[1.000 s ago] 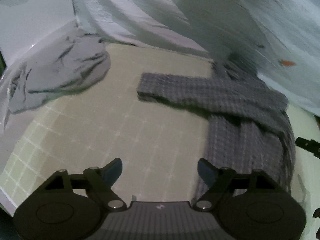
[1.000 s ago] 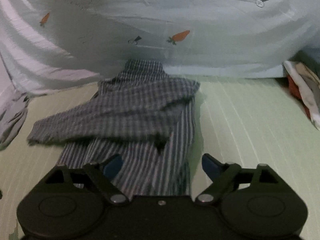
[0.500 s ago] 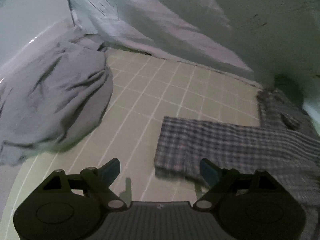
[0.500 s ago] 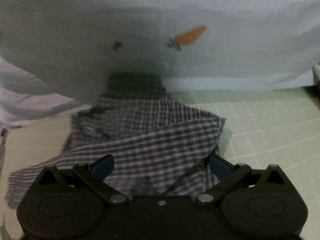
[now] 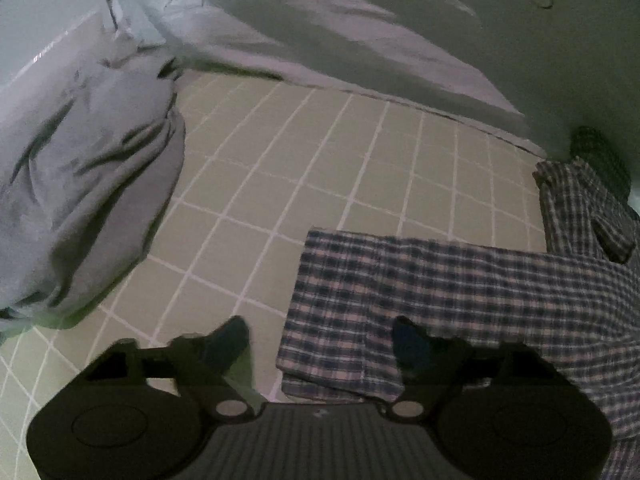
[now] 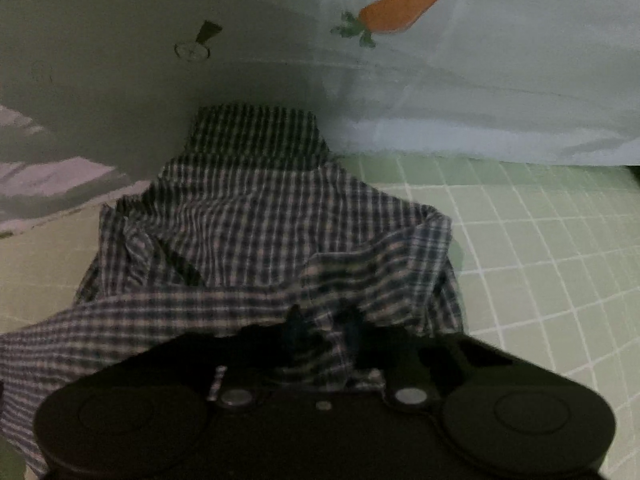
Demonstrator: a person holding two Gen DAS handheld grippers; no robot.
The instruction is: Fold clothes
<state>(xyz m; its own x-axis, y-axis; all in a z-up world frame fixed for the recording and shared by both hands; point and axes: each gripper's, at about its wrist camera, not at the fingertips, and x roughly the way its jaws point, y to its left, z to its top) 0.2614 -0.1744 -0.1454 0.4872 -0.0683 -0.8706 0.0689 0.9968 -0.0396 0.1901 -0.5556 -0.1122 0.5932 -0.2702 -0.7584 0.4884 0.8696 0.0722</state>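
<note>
Left gripper (image 5: 320, 340): held low over the green grid mat (image 5: 320, 168), its blue-tipped fingers (image 5: 232, 338) spread wide apart and gripping nothing. The cuff end of the checked sleeve (image 5: 420, 300) lies between them, nearer the right-hand finger.

Right gripper (image 6: 322, 330): its fingers are drawn close together with a bunch of the checked shirt (image 6: 260, 216) pinched between them; cloth puckers up around the tips.

Checked shirt: lies on the mat, collar end toward 12 o'clock in the right wrist view, tucked against the pale bedsheet (image 6: 480, 92). One sleeve runs off toward 8 o'clock from the right gripper. In the left wrist view the same sleeve stretches from 3 o'clock to the centre bottom, flat on the mat, with the shirt body bunched at about 2 o'clock.

Grey garment (image 5: 80, 184): a crumpled heap at 9 o'clock in the left wrist view, well apart from the sleeve.

Bedsheet: hangs in folds behind the mat from 11 to 2 o'clock; a printed carrot (image 6: 396, 10) shows at 1 o'clock in the right wrist view.

Light: dim, with a shadow over the collar.
</note>
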